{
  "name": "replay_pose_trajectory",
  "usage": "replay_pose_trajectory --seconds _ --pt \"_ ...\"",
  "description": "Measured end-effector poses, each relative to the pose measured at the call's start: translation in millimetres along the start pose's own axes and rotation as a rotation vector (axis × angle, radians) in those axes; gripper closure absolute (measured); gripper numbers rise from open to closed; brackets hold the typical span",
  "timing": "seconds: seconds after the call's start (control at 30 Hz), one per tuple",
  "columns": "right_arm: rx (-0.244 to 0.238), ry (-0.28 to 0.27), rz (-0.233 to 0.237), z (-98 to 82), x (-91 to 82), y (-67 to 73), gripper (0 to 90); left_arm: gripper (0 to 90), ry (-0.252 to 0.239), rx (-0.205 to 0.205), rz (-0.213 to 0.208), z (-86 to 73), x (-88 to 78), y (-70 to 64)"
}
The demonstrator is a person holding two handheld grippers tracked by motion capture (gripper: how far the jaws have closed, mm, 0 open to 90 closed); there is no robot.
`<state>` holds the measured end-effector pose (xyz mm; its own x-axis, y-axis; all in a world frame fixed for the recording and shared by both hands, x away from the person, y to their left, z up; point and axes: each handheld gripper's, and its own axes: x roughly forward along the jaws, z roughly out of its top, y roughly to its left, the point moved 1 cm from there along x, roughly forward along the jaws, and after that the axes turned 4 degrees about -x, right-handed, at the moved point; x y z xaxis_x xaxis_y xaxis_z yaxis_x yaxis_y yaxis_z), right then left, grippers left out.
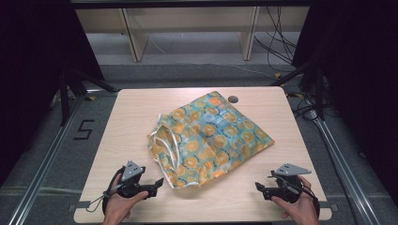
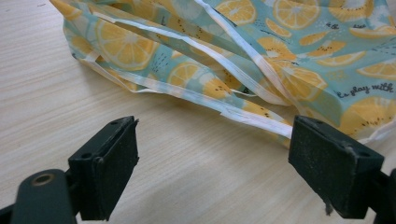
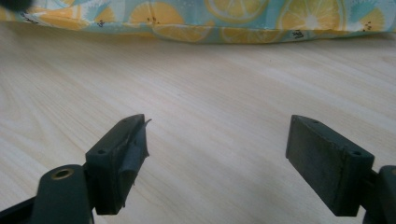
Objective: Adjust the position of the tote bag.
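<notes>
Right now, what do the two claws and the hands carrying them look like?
Both are black, hand-held tools. The left claw and right claw each carry a grey three-cornered plate on top and end in two flat rectangular black pads. A thin cable loops from the left one. One right pad's lining looks frayed. Hands are bare, no sleeves visible.

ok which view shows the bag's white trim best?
Left gripper view: the white trim runs close and sharp across the lemon-print bag, just past the open left claw. High view shows the whole bag, trim small at its left opening. Right gripper view catches just the bag's bottom edge.
</notes>
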<state>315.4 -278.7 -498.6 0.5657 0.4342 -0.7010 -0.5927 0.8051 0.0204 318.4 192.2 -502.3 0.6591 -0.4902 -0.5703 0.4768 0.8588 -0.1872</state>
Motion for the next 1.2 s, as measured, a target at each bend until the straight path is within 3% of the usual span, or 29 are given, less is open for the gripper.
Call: replay_pose_trajectory --seconds 0.03,0.07,0.17,0.2,0.23,0.33,0.4,0.43,0.47,0.53,0.6,0.7,0.77,0.83,0.87,0.9,0.93,0.97,1.03,1.13,1.17,1.2 --pt "-0.026 -0.007 0.003 -0.7 1.6 -1.6 23.2 15.0 -0.003 -0.005 -0.003 0.0 0.3 0.0" --pt "-0.007 0.007 0.008 -0.5 0.8 -0.5 23.3 15.0 0.008 0.0 0.006 0.0 -0.3 1.0" --pt "-0.032 -0.001 -0.004 -1.0 1.4 -2.1 23.5 15.0 0.004 -0.004 0.009 0.2 0.5 1.7" --pt "-0.025 -0.001 -0.007 -1.0 1.2 -1.7 23.8 15.0 0.005 -0.005 0.012 0.3 0.8 2.1" --pt "-0.013 0.003 0.02 -0.7 1.4 -1.5 24.0 15.0 0.008 -0.003 0.008 0.5 1.0 3.0" --pt "-0.022 0.001 0.002 -1.1 1.8 -2.3 23.9 15.1 0.01 -0.012 0.014 0.7 0.7 3.5" --pt "-0.019 0.006 0.014 -0.6 2.0 -2.9 24.0 15.0 0.003 -0.02 0.01 0.8 0.9 3.1" --pt "-0.01 0.006 -0.006 -0.4 1.1 -1.8 24.0 15.1 0.008 -0.016 0.011 0.8 0.9 4.0" --pt "0.002 0.013 0.006 0.0 0.9 -1.0 24.0 15.1 0.011 -0.014 0.006 1.0 1.0 4.8" --pt "-0.02 0.004 -0.004 -0.9 1.6 -2.4 24.1 15.1 0.008 -0.023 0.002 1.2 1.8 5.2" --pt "-0.013 -0.002 0.012 -1.2 3.3 -4.1 24.1 15.1 0.043 0.01 0.008 2.3 -0.1 7.6" --pt "0.007 0.014 0.008 -0.6 2.8 -4.7 24.0 15.1 0.042 0.01 0.012 2.3 0.8 7.9" --pt "0.007 0.013 0.02 -1.0 3.1 -5.3 24.1 15.1 0.013 -0.022 0.004 3.0 3.1 5.0" --pt "0.012 0.019 0.024 -1.8 2.7 -5.6 24.0 15.1 0.042 0.015 0.003 4.6 2.1 6.4" --pt "0.011 0.021 0.021 -1.8 2.4 -5.7 24.1 15.1 0.017 -0.009 -0.007 5.1 4.8 4.8" --pt "0.01 0.014 0.016 -1.6 2.2 -5.4 24.0 15.0 0.05 0.026 -0.002 6.7 2.5 7.0" --pt "0.002 0.002 -0.011 -1.8 2.5 -4.6 24.0 15.1 0.031 0.019 -0.011 8.9 3.7 7.8" --pt "0.031 0.008 0.003 -0.5 2.3 -1.7 24.1 15.4 0.024 0.013 -0.011 12.3 2.8 11.1" --pt "0.004 0.016 0.019 -0.4 2.9 -3.2 24.2 15.0 0.001 -0.018 -0.02 20.9 2.7 18.6" --pt "-0.002 0.004 0.007 -0.1 4.4 -2.6 24.2 15.2 0.011 -0.03 -0.026 36.8 1.3 34.3" --pt "-0.004 0.01 -0.01 0.1 2.5 -2.4 24.2 15.2 -0.006 -0.045 -0.03 42.6 3.2 37.7" --pt "0.016 -0.005 -0.012 -0.8 3.3 -0.2 24.2 15.2 0.017 -0.029 -0.04 48.9 3.5 43.5"
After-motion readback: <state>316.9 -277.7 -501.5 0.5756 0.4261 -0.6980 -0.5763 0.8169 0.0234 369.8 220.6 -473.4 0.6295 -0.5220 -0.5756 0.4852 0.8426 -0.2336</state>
